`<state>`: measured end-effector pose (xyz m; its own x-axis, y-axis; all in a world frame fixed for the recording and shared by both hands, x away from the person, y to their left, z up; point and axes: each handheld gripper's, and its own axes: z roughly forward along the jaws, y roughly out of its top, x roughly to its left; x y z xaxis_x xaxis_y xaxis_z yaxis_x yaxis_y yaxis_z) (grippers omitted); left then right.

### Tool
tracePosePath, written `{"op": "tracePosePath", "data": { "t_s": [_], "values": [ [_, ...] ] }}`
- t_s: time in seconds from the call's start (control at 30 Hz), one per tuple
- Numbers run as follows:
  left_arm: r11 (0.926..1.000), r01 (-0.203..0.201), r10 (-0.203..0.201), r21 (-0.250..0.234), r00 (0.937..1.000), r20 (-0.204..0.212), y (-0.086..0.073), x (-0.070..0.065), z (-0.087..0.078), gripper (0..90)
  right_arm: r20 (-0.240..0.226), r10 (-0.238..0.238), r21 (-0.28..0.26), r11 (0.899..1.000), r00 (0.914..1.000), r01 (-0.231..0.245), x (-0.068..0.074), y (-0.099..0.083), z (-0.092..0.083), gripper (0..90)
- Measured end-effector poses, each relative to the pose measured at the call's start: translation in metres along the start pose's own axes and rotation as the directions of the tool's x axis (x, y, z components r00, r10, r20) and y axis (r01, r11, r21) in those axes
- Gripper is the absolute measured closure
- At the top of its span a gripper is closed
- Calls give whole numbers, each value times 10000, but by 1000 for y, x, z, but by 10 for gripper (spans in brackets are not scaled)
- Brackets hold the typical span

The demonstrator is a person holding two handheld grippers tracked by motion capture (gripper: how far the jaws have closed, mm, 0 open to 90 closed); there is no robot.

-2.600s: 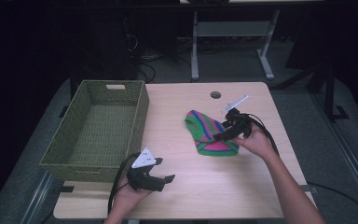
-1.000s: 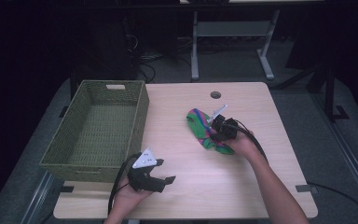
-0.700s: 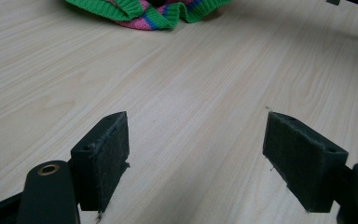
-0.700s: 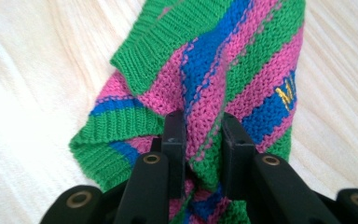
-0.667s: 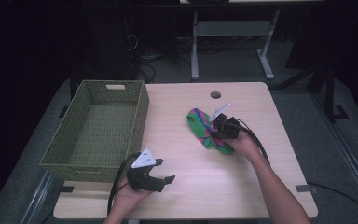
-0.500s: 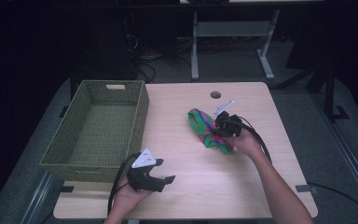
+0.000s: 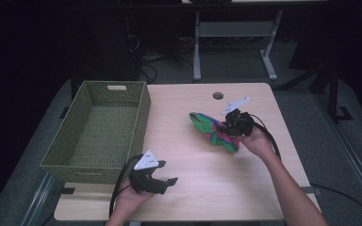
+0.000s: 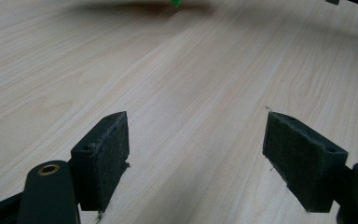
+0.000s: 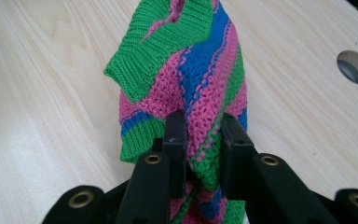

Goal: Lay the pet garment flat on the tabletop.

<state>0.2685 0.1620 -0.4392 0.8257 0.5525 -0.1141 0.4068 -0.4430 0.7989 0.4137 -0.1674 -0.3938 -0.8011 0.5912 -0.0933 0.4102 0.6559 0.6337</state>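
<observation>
The right hand-held gripper (image 7: 230, 126) is clamped on a knitted sock (image 7: 212, 129) striped in green, pink and blue, toward the right half of the bench (image 7: 193, 197). Its jaws have just been closing, and in the right gripper view the two black pads pinch a fold of the sock (image 9: 191, 79) between them, with the green ribbed cuff hanging to the left and the rest of the fabric bunched above the jaws. Part of the sock is raised off the wood while its far end trails toward the bench top. A round cable hole (image 7: 218, 95) sits in the bench beyond it. The left hand-held gripper (image 7: 162, 181) rests near the front edge, jaws wide apart over bare wood, just beside the green woven basket (image 7: 70, 155).
</observation>
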Motion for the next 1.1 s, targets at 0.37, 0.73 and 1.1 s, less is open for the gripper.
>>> {"op": "tracePosePath", "data": {
  "t_s": [0.37, 0.73, 1.1],
  "values": [
    [9999, -87, 86, 71, 10000, 36, 1, -1, 1, 223, -364, -333, -468, 9984, 9988, 316, 14, 1, -31, 752],
    [10000, -63, 62, 56, 10000, 44, 0, -2, 2, 223, -756, -410, -586, 9976, 9963, 366, 37, -6, -53, 751],
    [9999, -21, 21, 103, 10000, 41, 0, -2, 2, 223, -1283, -124, -294, 9995, 9917, 87, 48, -21, -47, 748]
  ]
}}
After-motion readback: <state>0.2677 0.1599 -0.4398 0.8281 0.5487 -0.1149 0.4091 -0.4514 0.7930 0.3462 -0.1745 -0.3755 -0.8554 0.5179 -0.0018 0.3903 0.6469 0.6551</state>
